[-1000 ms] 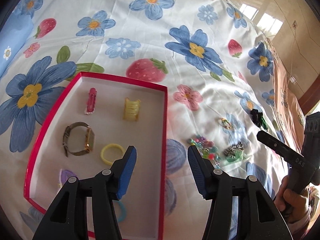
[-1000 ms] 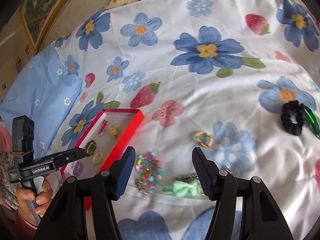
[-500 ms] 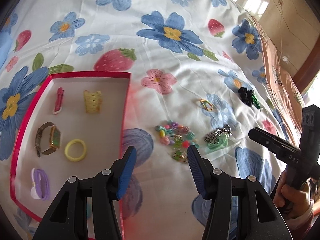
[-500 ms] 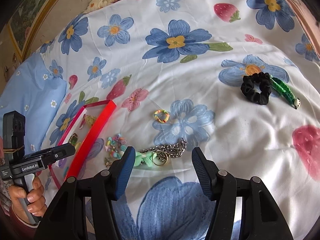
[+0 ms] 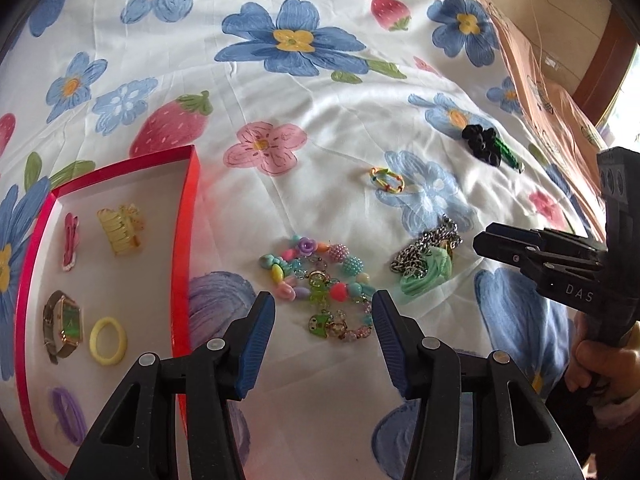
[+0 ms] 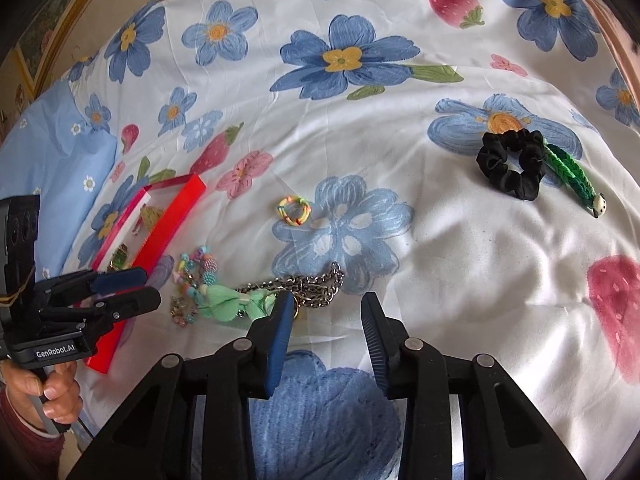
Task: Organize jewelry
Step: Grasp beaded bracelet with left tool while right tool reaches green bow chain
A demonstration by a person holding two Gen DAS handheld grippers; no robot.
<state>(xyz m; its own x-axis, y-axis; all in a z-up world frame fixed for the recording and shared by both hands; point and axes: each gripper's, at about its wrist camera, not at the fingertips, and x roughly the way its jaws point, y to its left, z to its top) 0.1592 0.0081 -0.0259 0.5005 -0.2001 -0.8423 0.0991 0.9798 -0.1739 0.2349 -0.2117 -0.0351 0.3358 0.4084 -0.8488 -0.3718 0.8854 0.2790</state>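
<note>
Midway through sorting, left gripper (image 5: pixel 323 322), jaws narrowing and empty, framed the beaded bracelet (image 5: pixel 318 286); right gripper (image 6: pixel 326 334), closing and empty, sat with the silver chain (image 6: pixel 308 284) at its 11 o'clock. Next move, as judged: descend and pinch, then carry to the red tray (image 5: pixel 182 240).

I see a white bedsheet (image 5: pixel 344 128) printed with blue flowers and red strawberries, a red tray (image 5: pixel 182 240) lined white, a black scrunchie (image 6: pixel 510 164), and a multicoloured bead bracelet (image 5: pixel 320 284).

The red box (image 5: pixel 188 248) runs off the left wrist view's lower left edge, its purple tie (image 5: pixel 68 410) blurred there, while in the right wrist view the left gripper (image 6: pixel 136 288) hides part of the box and the bead bracelet (image 6: pixel 196 276).
</note>
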